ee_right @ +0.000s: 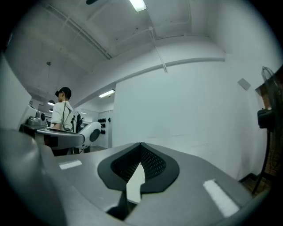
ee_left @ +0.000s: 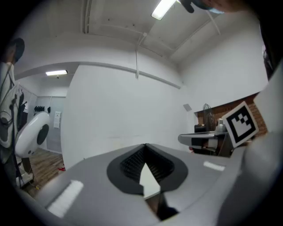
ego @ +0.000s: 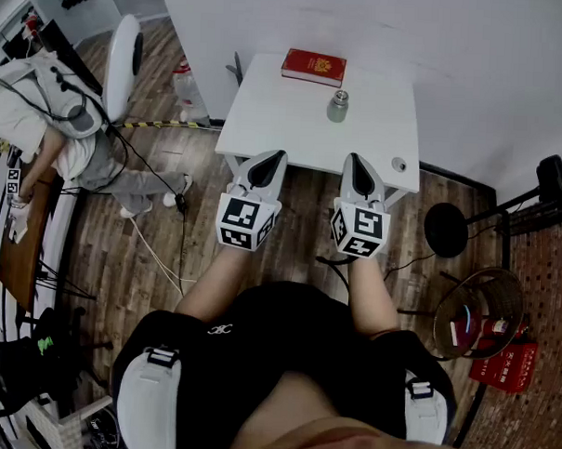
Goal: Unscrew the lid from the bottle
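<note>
A small glass bottle with a metal lid stands upright at the far middle of the white table. Both grippers hover side by side over the table's near edge, well short of the bottle. My left gripper is shut with nothing in it. My right gripper is shut and empty too. In the left gripper view the jaws meet at their tips and point up at a white wall. The right gripper view shows the same closed jaws. The bottle is in neither gripper view.
A red book lies at the table's far edge and a small round object sits near its right corner. On the wooden floor are cables, a black round stand base, a wire basket and a white chair. A person is at the left.
</note>
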`<state>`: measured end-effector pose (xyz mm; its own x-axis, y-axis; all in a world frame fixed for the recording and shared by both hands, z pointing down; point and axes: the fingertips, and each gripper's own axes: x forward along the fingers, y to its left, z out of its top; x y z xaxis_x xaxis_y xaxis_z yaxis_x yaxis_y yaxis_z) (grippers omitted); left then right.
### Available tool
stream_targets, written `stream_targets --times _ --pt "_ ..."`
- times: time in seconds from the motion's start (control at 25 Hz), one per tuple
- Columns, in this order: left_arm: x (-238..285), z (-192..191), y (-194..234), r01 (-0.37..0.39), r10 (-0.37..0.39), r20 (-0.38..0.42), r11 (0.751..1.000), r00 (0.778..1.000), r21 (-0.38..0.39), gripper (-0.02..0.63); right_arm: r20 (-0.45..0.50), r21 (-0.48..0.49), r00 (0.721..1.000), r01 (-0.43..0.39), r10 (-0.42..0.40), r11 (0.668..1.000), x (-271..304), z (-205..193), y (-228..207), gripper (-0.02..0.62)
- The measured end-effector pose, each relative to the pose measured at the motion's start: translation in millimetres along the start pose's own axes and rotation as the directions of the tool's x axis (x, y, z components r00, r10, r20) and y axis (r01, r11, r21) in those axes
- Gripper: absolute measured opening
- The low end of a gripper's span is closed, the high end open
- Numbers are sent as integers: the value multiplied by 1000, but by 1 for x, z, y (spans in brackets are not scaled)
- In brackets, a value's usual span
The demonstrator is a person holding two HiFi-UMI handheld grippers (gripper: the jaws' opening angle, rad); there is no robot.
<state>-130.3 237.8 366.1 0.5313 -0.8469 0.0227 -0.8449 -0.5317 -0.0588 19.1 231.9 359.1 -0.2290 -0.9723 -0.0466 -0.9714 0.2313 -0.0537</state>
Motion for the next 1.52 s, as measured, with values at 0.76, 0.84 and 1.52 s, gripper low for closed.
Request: stream_targets --times 0.76,0.84,1.52 --pt "20 -11 -48 -14 14 -1 1000 1000 -13 54 5 9 999 -52 52 999 -16 -9 -42 2" --pt "28 -11 -52 -9 9 -4 1000 1000 -6 54 6 12 998 -58 58 998 -13 -10 -47 2" --pt "168 -26 0 48 -49 -29 999 998 -25 54 -16 -6 998 -63 62 998 114 -29 -90 2"
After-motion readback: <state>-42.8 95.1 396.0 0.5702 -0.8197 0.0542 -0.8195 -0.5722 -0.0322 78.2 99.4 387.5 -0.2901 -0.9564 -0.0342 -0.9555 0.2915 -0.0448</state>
